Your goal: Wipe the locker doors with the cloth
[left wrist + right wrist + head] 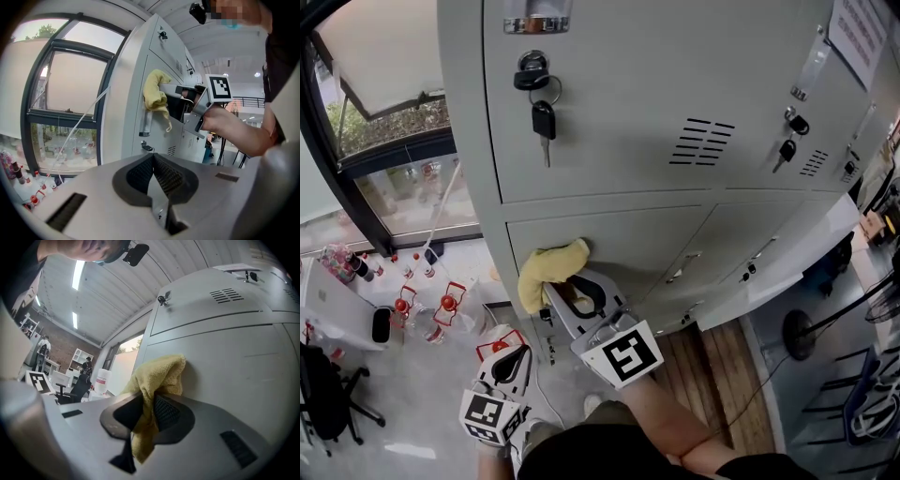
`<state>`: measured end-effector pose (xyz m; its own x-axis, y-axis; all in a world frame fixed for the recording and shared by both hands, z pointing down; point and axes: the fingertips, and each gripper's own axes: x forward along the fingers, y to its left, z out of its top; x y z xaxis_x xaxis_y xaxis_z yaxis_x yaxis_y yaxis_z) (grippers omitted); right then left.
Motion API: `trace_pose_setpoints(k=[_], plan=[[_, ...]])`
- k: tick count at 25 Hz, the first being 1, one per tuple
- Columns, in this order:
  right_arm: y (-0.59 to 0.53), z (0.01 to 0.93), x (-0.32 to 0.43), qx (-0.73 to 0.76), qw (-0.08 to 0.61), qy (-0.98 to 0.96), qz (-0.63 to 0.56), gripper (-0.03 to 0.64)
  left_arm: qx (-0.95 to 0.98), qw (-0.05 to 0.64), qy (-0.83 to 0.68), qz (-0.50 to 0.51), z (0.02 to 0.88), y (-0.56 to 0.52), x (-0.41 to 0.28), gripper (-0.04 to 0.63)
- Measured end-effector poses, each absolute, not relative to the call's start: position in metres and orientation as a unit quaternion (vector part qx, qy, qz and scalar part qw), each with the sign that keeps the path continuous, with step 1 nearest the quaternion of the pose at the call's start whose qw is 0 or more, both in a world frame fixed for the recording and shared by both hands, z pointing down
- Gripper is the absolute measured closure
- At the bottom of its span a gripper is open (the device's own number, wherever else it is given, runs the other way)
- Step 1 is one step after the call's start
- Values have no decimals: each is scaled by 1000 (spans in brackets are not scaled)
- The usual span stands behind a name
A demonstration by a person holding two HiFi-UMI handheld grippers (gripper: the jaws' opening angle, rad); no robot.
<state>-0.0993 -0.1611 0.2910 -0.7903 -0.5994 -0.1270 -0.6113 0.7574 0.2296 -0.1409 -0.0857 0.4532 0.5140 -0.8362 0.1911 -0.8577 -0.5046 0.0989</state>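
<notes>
A yellow cloth (549,271) is pressed against the upper left corner of a lower grey locker door (619,246). My right gripper (575,290) is shut on the cloth (157,380), which bunches against the door (234,366) and hangs down between the jaws. In the left gripper view the cloth (155,93) touches the locker's left part above a handle. My left gripper (508,367) hangs low and to the left, away from the lockers; its jaws (151,180) are shut with nothing between them.
The upper locker door (656,103) has a key (543,120) hanging from its lock and vent slots (701,141). More doors with keys (787,150) run to the right. A window (384,150) stands left, with bottles (403,305) on the floor below. A dark chair (323,394) is bottom left.
</notes>
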Motion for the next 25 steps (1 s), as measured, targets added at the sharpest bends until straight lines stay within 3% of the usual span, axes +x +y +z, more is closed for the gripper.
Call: trace_pose_setpoints(k=[25], plan=[[-194, 300, 43, -393, 25, 914, 96, 538, 898, 85, -425, 77, 459, -121, -24, 585]])
